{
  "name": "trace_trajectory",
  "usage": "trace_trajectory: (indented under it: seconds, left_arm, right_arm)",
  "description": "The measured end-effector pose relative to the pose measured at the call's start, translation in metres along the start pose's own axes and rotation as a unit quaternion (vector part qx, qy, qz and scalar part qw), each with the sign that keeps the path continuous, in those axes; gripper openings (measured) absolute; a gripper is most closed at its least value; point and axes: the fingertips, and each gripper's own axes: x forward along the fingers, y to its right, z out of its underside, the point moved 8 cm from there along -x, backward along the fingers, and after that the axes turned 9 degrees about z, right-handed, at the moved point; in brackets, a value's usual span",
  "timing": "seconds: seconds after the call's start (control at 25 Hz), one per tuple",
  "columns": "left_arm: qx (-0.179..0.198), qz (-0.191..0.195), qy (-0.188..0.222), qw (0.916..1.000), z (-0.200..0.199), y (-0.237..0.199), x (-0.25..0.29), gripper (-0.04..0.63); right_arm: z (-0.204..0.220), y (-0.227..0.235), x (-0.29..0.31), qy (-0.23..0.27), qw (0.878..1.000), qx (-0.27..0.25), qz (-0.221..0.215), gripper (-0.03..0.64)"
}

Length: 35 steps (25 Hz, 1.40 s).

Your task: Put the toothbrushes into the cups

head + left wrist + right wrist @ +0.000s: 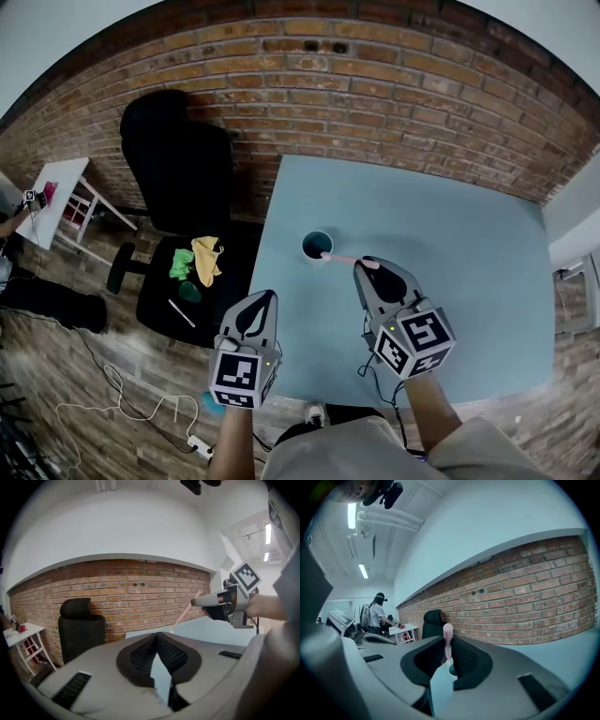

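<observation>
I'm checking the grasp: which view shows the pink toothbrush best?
Head view: the toothbrush shows full length, from the right claw to the cup. The right gripper view sees it foreshortened between the jaws. The left gripper view shows it small, from the side.

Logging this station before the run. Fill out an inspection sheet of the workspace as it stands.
Surface: blue-grey table, holding one cup.
Job's things: dark cup upright; pink toothbrush, far end at the cup's rim.
Clutter: yellow cloth, green cloth, white stick on black chair.
Tools: right tool shut on toothbrush; left tool shut, empty.
Cables: white cables on floor, left.
Surroundings: brick wall, white side table.
</observation>
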Motion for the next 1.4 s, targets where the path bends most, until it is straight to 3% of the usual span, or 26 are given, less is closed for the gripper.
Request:
trace_trajectory:
  seconds: [0.44, 0.88, 1.4]
  left_arm:
    - [-0.022, -0.013, -0.024, 0.9994, 0.013, -0.027, 0.016, 0.007]
    - [-0.022, -0.014, -0.043, 0.9987, 0.030, -0.052, 0.029, 0.008]
    - [-0.027, -0.011, -0.060, 0.9978, 0.045, -0.056, 0.039, 0.006]
  right_arm:
    - [0.027, 0.005, 0.055, -0.037, 0.999, -0.004, -0.010, 0.069]
    - [0.057, 0.003, 0.095, -0.073, 0.997, -0.002, -0.009, 0.069]
    - [0.094, 0.013, 0.124, -0.121, 0.993, 0.011, -0.009, 0.069]
